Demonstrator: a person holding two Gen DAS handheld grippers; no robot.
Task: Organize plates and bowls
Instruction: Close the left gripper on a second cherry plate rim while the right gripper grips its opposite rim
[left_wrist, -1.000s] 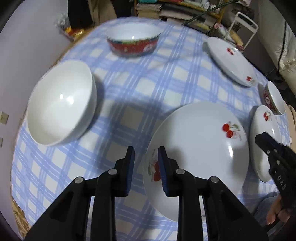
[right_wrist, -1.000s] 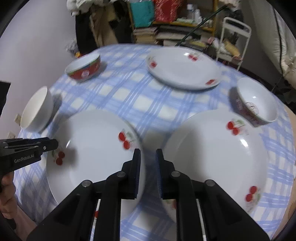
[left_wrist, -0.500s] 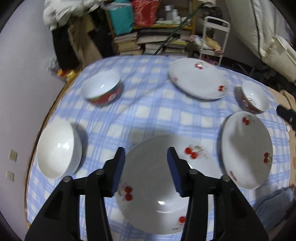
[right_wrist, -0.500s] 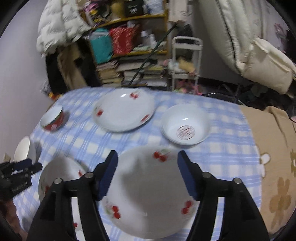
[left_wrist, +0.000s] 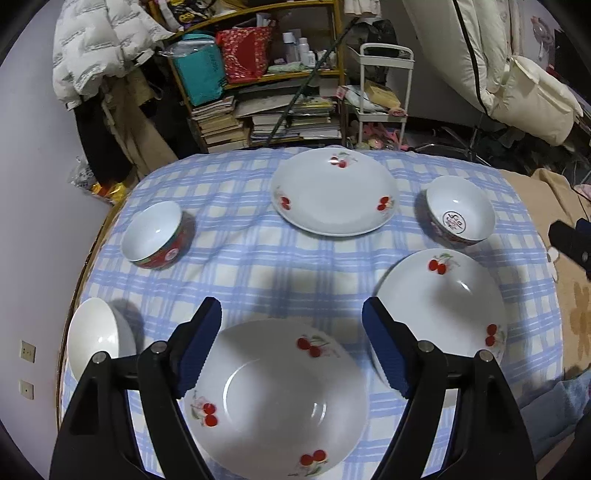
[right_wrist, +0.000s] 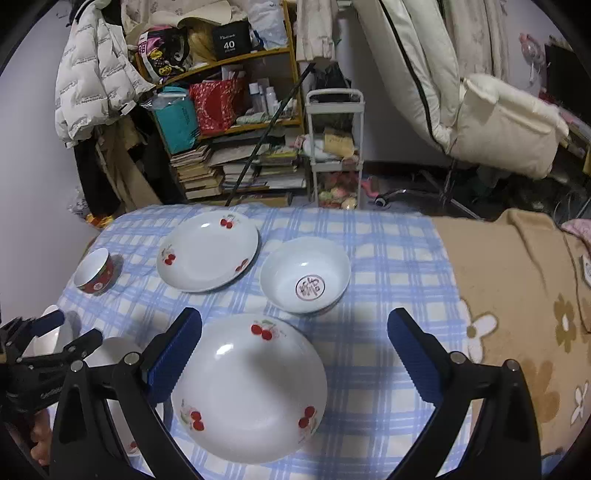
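Bench (left_wrist: 258, 266), under a blue checked cloth, carries all the crockery, spread singly; nothing is stacked yet.

Plates, three, white with cherry motifs: near-left plate (left_wrist: 277, 402) lies directly below and ahead of the left hand-held gripper (left_wrist: 291, 347); near-right plate (right_wrist: 251, 387) lies likewise under the right hand-held gripper (right_wrist: 295, 350); far plate (left_wrist: 334, 192) sits well beyond both. Being round, they offer no long axis; approach is by the rim.

Bowls, three: plain white bowl (left_wrist: 96, 336) at the left edge, nearer the left hand; red-sided bowl (left_wrist: 157, 236) further back; marked bowl (right_wrist: 304, 275) nearer the right hand.

Both hand-held grippers: jaws have just been opening, now stand wide apart, nothing between them.
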